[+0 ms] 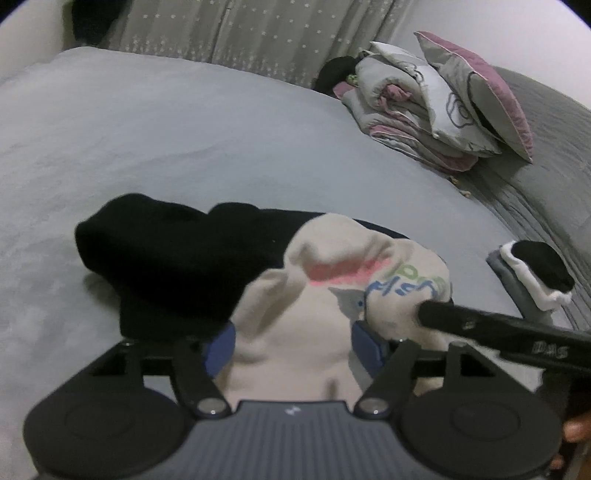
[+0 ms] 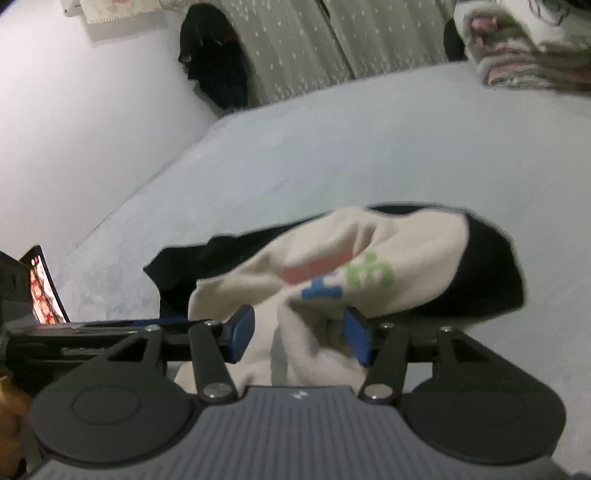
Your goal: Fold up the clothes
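Both jaws sit fairly wide with bunched fabric between the blue pads: left gripper (image 1: 291,349) and right gripper (image 2: 300,338) each have the cream shirt (image 1: 295,350), soft, rumpled, pink-green-blue print, lifted over a black garment (image 1: 166,258) on the grey bedsheet (image 1: 184,140); a real pinch, can't tell.

Home bedroom. Wide bed (image 1: 207,140) under plain grey sheet fills both views. Folded quilt (image 1: 399,122) and two pillows (image 1: 480,92), grey with pink trim, stacked at far corner. Grey curtain (image 1: 258,33) with small star print hangs behind bed. Plain white wall (image 2: 74,110) on one side. Dark garment (image 2: 214,62) hangs by curtain. Lit phone screen (image 2: 42,288) at left edge of right wrist view.
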`<action>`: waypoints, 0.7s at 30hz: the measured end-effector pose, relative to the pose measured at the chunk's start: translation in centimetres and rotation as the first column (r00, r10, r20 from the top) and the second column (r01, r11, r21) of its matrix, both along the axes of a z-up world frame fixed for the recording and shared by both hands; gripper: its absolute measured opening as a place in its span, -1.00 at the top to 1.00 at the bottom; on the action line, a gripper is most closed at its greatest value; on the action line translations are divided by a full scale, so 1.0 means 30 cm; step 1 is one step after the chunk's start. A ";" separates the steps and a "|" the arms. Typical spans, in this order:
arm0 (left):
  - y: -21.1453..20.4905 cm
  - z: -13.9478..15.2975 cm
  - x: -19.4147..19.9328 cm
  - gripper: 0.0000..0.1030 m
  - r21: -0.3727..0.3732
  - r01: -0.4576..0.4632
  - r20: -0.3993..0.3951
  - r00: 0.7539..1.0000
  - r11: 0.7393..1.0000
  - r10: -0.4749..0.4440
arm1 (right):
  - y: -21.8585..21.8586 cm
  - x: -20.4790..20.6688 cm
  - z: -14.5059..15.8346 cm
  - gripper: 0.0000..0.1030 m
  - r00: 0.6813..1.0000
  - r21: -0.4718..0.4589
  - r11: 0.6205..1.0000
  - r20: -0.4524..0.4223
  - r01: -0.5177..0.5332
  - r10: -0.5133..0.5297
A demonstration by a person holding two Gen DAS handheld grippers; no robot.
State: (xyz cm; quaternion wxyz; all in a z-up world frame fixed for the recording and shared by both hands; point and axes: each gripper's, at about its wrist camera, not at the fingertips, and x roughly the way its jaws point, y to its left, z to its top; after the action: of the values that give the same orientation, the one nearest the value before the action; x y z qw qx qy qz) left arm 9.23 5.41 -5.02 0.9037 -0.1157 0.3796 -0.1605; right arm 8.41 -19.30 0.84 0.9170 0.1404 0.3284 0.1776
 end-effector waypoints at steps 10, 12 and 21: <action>-0.023 0.019 -0.003 -0.46 0.048 -0.036 0.027 0.999 0.998 0.034 | -0.143 0.001 0.024 -0.20 0.984 0.018 0.984 -0.017 0.180 -0.179; -0.026 0.019 -0.002 -0.48 0.052 -0.038 0.029 0.999 0.998 0.036 | -0.165 0.011 0.014 -0.20 0.976 0.024 0.977 -0.039 0.213 -0.212; -0.018 0.026 0.016 -0.49 0.006 -0.045 0.019 0.999 0.999 0.044 | -0.228 0.047 -0.054 -0.20 0.948 0.127 0.945 -0.146 0.301 -0.283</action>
State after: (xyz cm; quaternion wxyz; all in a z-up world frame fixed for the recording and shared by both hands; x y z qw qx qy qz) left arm 9.70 4.88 -4.23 0.9110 -0.1195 0.3691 -0.1401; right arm 9.81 -26.14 -0.79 0.8977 0.2661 0.3469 0.0543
